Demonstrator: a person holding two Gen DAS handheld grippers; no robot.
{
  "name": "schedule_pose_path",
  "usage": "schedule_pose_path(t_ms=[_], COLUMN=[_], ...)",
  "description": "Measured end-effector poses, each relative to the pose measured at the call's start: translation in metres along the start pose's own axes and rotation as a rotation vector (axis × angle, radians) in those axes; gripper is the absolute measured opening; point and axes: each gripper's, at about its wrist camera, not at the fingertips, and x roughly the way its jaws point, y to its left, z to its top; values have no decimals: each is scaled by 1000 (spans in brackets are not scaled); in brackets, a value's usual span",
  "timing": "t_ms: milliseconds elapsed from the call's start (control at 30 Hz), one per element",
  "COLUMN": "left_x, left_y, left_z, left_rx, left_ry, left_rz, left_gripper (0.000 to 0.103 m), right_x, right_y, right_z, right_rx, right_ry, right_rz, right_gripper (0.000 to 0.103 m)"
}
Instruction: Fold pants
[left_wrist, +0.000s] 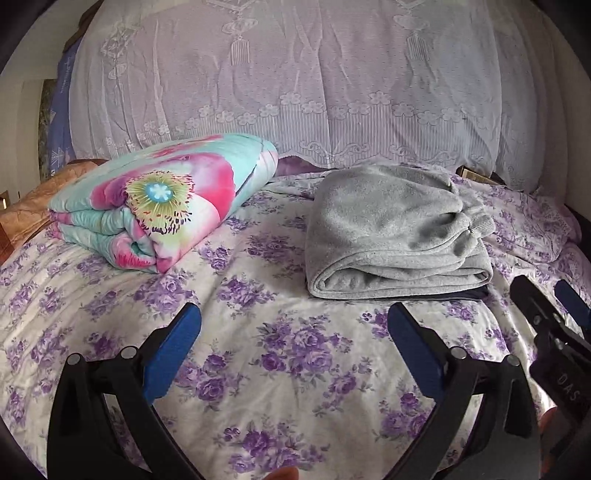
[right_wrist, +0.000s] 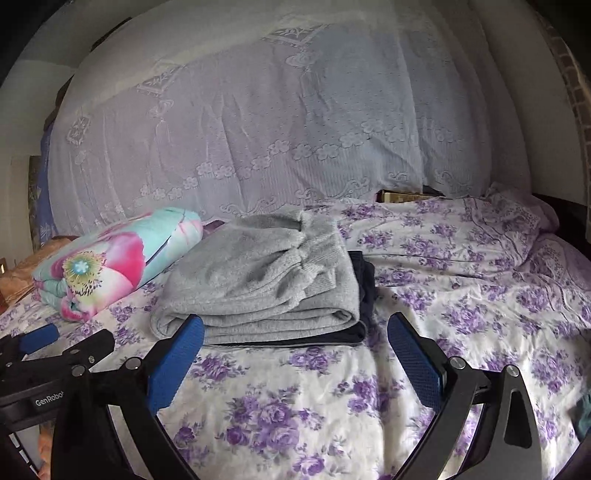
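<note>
Gray sweatpants (left_wrist: 395, 232) lie folded in a thick bundle on a floral-sheeted bed (left_wrist: 280, 369), at one o'clock in the left wrist view. Beneath them sits a dark garment (right_wrist: 364, 280), possibly another pair. A folded floral quilt (left_wrist: 162, 199) rests at ten o'clock. The left gripper (left_wrist: 293, 328) and right gripper (right_wrist: 295, 339) hover short of the bundle, fingers spread, holding nothing. A careless nudge could spill the loose top layer open.

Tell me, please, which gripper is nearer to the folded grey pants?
Right. The right gripper is open just short of the grey pants, one fingertip overlapping their front edge. The left gripper is open too, farther back and left of the pants.
</note>
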Motion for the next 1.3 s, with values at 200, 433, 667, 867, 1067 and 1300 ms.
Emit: schedule_pose_path(t_ms=[200,433,667,867,1067,1300], left_x=[4,15,18,15,14,10], left_y=[-14,-13,-13,-12,-12,-15], left_z=[3,4,0,-1,0,0], left_rx=[58,39,48,49,53,66], left_ry=[-23,-2,9,-3,-6,-26], left_rz=[26,8,8,2,4,5], left_gripper=[98,98,98,98,98,98], right_x=[4,25,20,19,21,20], right_y=[-1,-9,4,6,3,3], right_z=[1,5,4,4,4,4], right_rx=[15,89,31,22,41,37], right_ry=[12,45,22,23,32,29], right_rz=[24,61,70,74,82,82], right_gripper=[100,100,100,100,100,100])
